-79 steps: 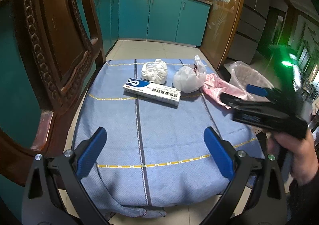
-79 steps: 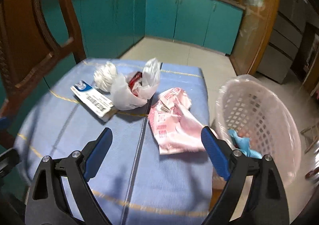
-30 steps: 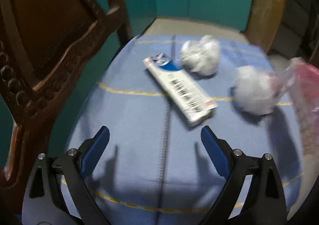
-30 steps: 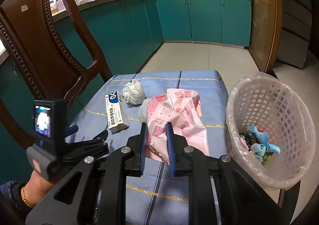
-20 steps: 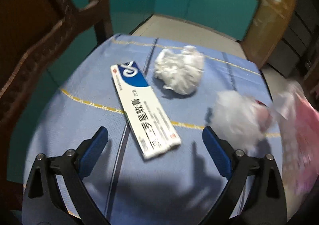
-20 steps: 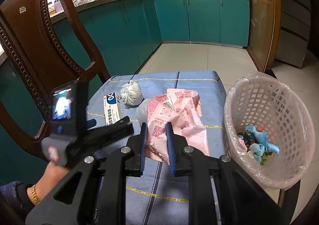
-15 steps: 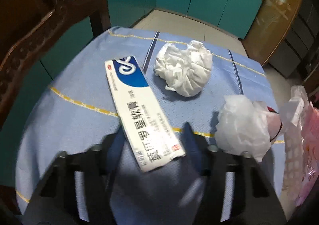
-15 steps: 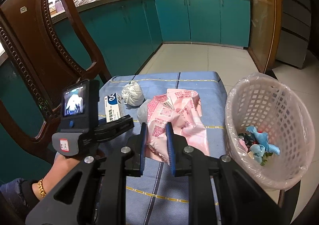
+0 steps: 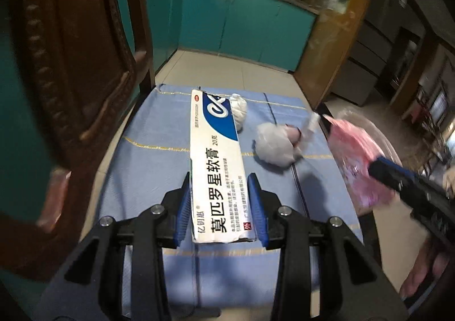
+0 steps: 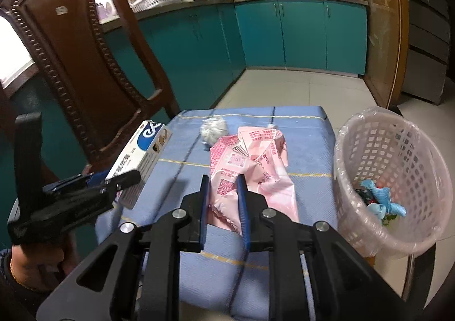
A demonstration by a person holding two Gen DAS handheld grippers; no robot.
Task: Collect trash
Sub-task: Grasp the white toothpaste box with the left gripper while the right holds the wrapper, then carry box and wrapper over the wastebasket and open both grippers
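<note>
Left wrist view: left hand-held gripper [image 9: 221, 208] clamping ointment box [image 9: 217, 167]; right hand-held gripper [image 10: 223, 211] gripping pink bag [image 10: 250, 167].

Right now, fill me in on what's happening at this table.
Trash is being cleared. The left gripper is shut on the ointment box, lifted off the blue cloth. The right gripper is shut on the pink plastic bag, beside the lined basket that already holds scraps. A crumpled tissue and a white bag remain on the cloth.
</note>
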